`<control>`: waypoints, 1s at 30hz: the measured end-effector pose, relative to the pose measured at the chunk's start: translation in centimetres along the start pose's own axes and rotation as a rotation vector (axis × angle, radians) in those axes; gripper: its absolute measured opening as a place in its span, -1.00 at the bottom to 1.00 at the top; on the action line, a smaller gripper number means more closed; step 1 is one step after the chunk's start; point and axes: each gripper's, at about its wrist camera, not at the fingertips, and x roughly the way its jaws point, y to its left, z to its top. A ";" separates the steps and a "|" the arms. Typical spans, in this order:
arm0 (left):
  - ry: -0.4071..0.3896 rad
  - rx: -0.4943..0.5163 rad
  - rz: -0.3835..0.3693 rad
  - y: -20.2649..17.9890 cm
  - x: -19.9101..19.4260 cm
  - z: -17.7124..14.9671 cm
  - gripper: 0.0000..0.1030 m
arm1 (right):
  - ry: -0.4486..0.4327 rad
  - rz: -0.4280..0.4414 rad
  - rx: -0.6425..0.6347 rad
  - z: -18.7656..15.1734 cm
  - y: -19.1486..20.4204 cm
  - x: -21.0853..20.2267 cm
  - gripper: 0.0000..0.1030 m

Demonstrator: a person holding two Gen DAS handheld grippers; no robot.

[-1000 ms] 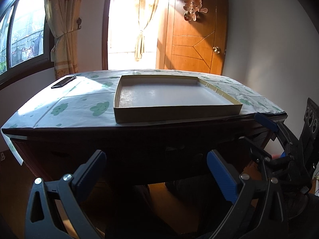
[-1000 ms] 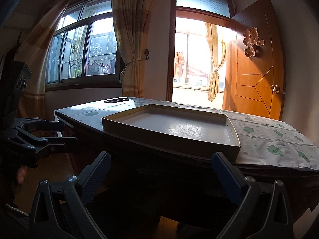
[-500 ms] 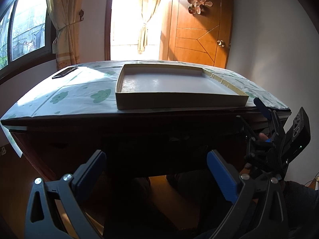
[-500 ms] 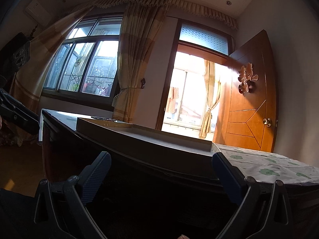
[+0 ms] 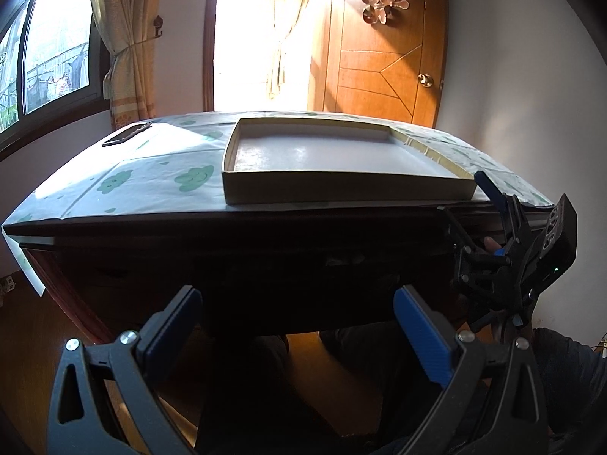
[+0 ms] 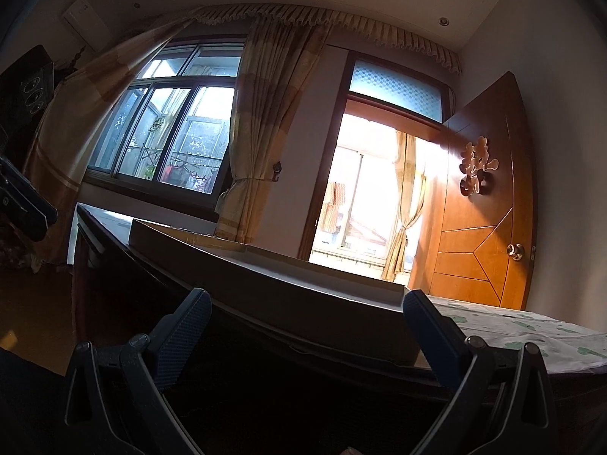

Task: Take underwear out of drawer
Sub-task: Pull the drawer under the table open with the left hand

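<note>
Left wrist view: dark wooden desk front [image 5: 235,265] sits in deep shadow, so any drawer face or handle is hard to make out; a faint pale glint near the middle could be a pull, can't tell. No underwear visible in either view; if it's in a drawer, it's hidden. Left gripper [image 5: 297,326] w/ black frame and blue ribbed pads, jaws wide apart, nothing between them, hovering below the desk edge. Right gripper [image 5: 493,227] shows at the right of this view, black frame w/ a blue-tipped finger reaching up beside the tabletop corner; a fingertip of the person's hand [image 5: 491,243] peeks from behind it, rest hidden. Dark sleeve [image 5: 569,371] cut off at bottom right.

Tabletop [image 5: 151,185] carries a thin pale cloth w/ green cloud prints. On it a shallow rectangular beige cardboard box lid [image 5: 341,189], open side up, smooth pale inside, empty as far as seen. Flat black slab, phone-like [image 5: 127,134], lies near the far left edge, well apart from the lid.

Right wrist view: low angle; right gripper [image 6: 307,333] jaws spread, empty. Lid's side wall [image 6: 303,303] shows only as a dark band; its inside is hidden. Left edge: part of the other gripper [image 6: 26,204], cut off. Behind: glossy orange wooden door [image 6: 489,204], striped yellow curtains [image 6: 261,113].
</note>
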 end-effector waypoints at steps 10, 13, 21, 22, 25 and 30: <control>0.004 0.006 0.002 -0.2 0.0 -0.1 1.00 | -0.002 -0.006 -0.084 -0.3 0.3 0.6 0.99; 0.002 0.010 0.002 -0.3 -0.1 -0.2 1.00 | 0.008 -0.011 -0.095 -0.2 0.3 0.6 0.99; 0.001 0.000 -0.003 -0.1 -0.1 -0.1 1.00 | 0.032 -0.003 -0.098 -0.1 0.4 0.3 0.99; 0.001 0.001 -0.002 -0.2 -0.1 -0.1 1.00 | 0.037 0.001 -0.097 -0.1 0.4 0.2 0.99; -0.001 0.000 -0.003 -0.1 -0.1 -0.1 1.00 | 0.039 0.010 -0.091 0.0 0.5 -0.1 0.99; -0.004 -0.005 -0.004 -0.1 -0.2 -0.1 1.00 | 0.056 0.014 -0.075 0.1 0.4 -0.4 0.99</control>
